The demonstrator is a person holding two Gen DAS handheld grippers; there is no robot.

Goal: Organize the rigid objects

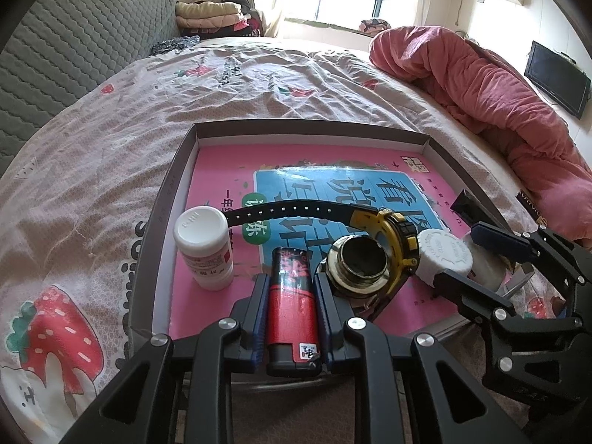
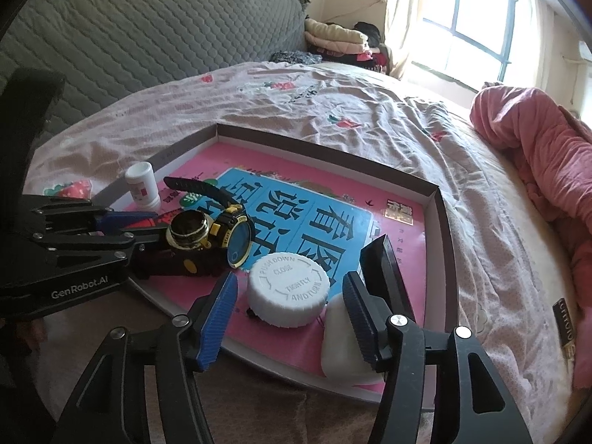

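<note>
Now, far left in the tray (image 1: 177,185), a small white bottle (image 1: 203,248) is standing; the left claw (image 1: 290,281) is clamping the red lighter (image 1: 292,303); the right claw (image 2: 288,292) is sitting wide around the big white bottle (image 2: 288,294), pads clear.

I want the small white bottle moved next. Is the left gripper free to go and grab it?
Probably not yet: the left gripper is shut on the red lighter. The small white bottle stands unobstructed just beside it.
</note>
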